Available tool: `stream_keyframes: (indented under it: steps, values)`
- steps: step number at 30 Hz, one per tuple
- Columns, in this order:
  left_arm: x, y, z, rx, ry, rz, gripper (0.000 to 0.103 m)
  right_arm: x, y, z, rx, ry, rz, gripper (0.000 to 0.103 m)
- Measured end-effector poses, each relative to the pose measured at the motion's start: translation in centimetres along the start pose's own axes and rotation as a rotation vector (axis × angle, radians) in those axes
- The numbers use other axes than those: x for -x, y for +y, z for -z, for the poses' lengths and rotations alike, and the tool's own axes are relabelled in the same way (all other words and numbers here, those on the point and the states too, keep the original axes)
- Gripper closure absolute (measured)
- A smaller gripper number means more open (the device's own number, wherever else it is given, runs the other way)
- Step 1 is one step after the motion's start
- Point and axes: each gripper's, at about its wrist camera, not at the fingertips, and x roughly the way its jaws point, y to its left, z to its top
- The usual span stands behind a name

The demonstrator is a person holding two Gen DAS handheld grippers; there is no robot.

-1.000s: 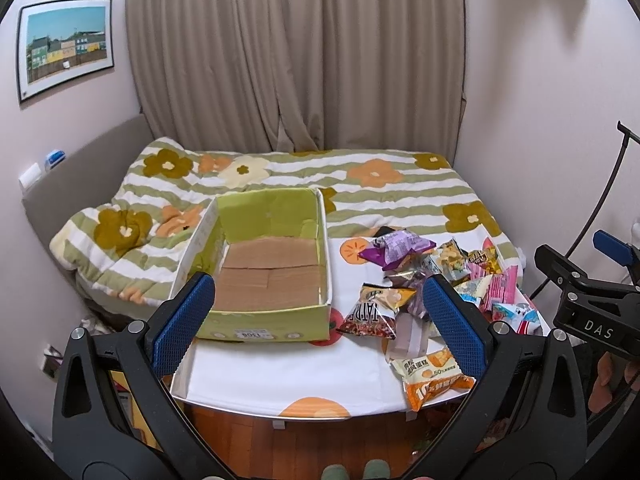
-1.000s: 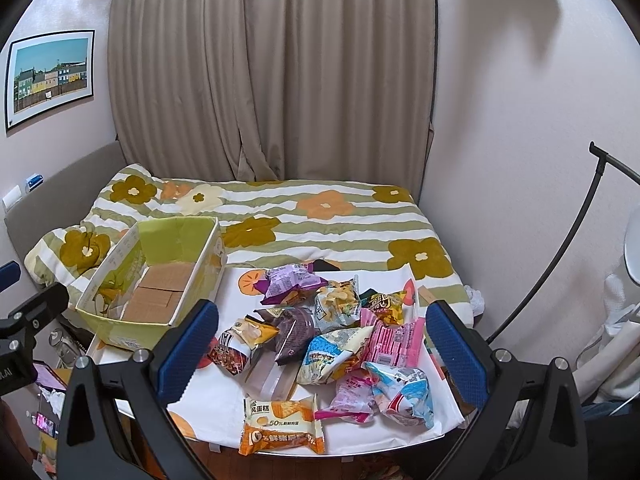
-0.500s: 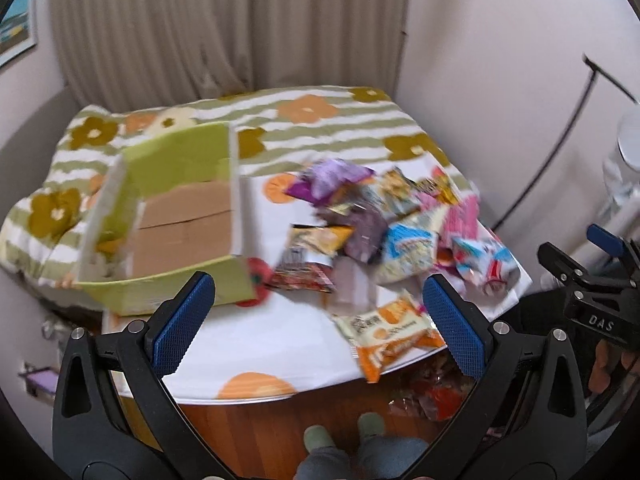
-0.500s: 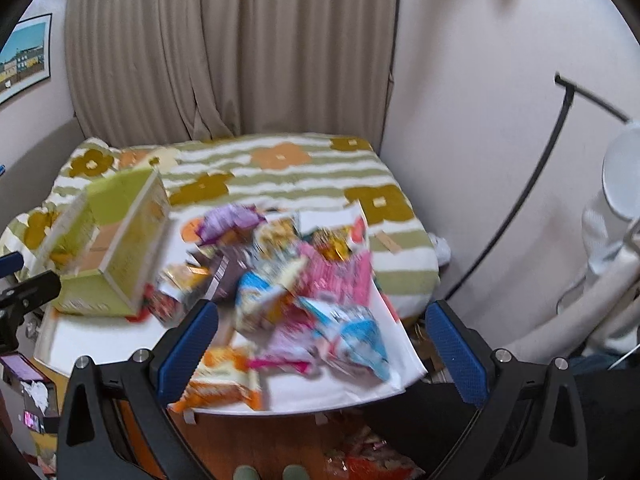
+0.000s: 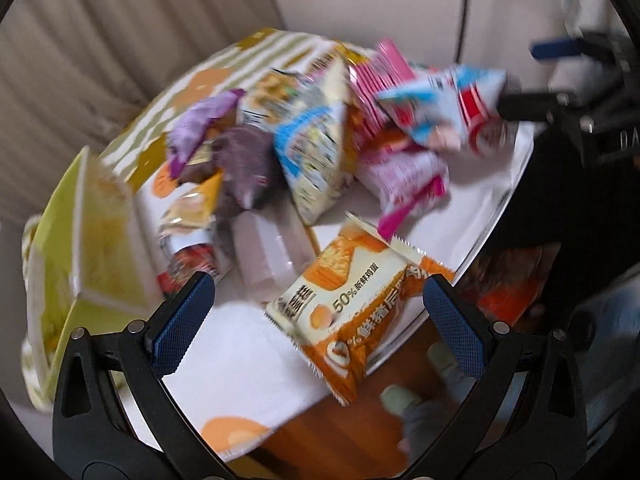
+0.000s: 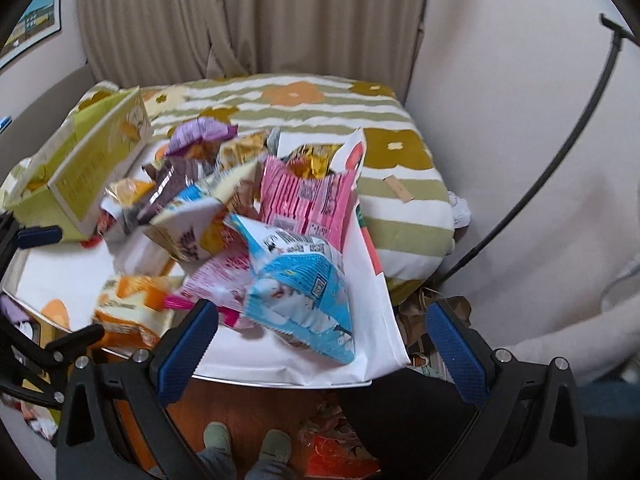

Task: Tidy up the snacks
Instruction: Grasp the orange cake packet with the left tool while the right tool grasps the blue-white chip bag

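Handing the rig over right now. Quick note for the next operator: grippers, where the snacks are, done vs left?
Left gripper: open, empty, above the orange snack pack at the table's near edge.
Right gripper: open, empty, near the light-blue bag.
Snack pile lies loose on the white table; the green box sits to its left.
Done: no snack seen in the box.
Left: move every pack into it.
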Motion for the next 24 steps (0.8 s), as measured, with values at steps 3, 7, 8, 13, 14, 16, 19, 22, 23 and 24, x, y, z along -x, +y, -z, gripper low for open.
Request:
stream_keyframes:
  steps: [3,7,8,13,14,16,19,22,23,24]
  values:
    - [-1.8,-0.2,-0.1,-0.06,0.024,0.032,0.0,-1.7,-0.1,0.3,0.024,0.023,-0.028,0.0]
    - [-4.2,-0.8,-0.1,-0.149,0.066,0.09,0.0,-3.2,0.4,0.2,0.049,0.039,-0.055,0.0]
    - [-4.5,-1.0,0.0,-0.164,0.075,0.105,0.001,-3.4,0.5,0.3,0.051,0.043,-0.058,0.0]
    - [-6.4,-0.5,-0.2,-0.144,0.107,0.211,0.016,-4.8,0.7,-0.3,0.057,0.057,-0.058,0.0]
    - [-6.7,-0.4,-0.4,-0.138,0.111,0.226,0.017,-5.1,0.7,-0.4,0.056,0.059,-0.058,0.0]
    - [-7.2,-0.5,-0.6,-0.153,0.114,0.23,0.02,-5.4,0.6,-0.5,0.055,0.063,-0.055,0.0]
    - [-7.9,-1.2,-0.9,-0.201,0.119,0.225,0.024,-5.9,0.6,-0.7,0.051,0.068,-0.056,0.0]
    - [-8.2,-1.8,-1.0,-0.221,0.115,0.217,0.031,-6.3,0.5,-0.9,0.047,0.074,-0.058,0.0]
    - [-8.3,-1.9,-1.1,-0.229,0.116,0.218,0.033,-6.5,0.5,-0.9,0.047,0.075,-0.057,0.0]
    - [-8.1,-2.1,-0.9,-0.23,0.117,0.219,0.034,-6.6,0.4,-0.9,0.047,0.076,-0.056,0.0]
